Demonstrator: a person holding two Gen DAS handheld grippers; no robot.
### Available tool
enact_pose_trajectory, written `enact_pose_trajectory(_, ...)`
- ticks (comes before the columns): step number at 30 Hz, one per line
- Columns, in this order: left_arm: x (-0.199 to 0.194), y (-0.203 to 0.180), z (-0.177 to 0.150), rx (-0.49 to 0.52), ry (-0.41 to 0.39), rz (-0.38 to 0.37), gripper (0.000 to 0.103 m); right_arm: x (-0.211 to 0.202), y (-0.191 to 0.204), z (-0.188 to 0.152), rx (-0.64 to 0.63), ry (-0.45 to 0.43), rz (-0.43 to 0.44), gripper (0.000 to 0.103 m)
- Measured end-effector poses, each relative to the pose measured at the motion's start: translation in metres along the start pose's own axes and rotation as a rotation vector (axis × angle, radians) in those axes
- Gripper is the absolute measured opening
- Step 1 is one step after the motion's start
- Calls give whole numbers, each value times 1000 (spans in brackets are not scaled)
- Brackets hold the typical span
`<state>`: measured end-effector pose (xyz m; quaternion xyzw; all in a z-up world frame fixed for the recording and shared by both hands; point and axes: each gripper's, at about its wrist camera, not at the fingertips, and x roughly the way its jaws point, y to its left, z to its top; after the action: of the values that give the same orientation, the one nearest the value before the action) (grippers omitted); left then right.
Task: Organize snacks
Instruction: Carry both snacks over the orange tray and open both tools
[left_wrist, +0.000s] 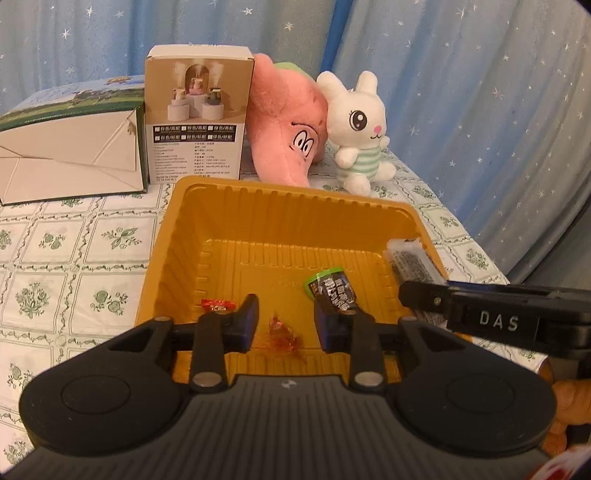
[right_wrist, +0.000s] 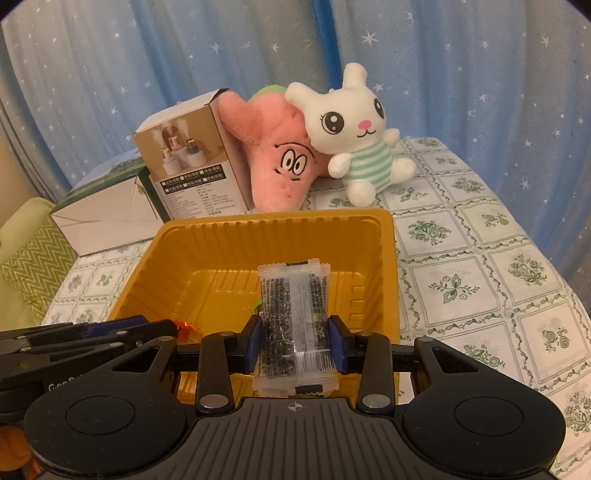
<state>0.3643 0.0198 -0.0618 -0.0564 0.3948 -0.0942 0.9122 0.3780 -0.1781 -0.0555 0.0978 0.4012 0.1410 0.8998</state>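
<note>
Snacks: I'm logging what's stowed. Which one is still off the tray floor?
The clear, black-printed packet, clamped in the right gripper above the yellow tray; the others lie inside.

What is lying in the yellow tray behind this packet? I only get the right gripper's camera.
Observer: Your clear packet hides a green-and-black packet on the floor of the tray.
Operator: Anything else?
Observer: A red candy lies near the tray's left wall.
Operator: Is the other gripper holding something?
Observer: No. The left gripper is open, and a second red candy lies loose between its fingers.
</note>
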Motion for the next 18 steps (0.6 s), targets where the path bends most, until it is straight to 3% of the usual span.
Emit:
enact_pose_trajectory(15, -17, 2, -6, 41, -9, 16, 30, 3, 4, 1, 2, -4, -7, 38)
enact_pose_trajectory(18, -19, 3, -8, 39, -10, 18, 36, 4, 2, 3, 31, -28, 2, 38)
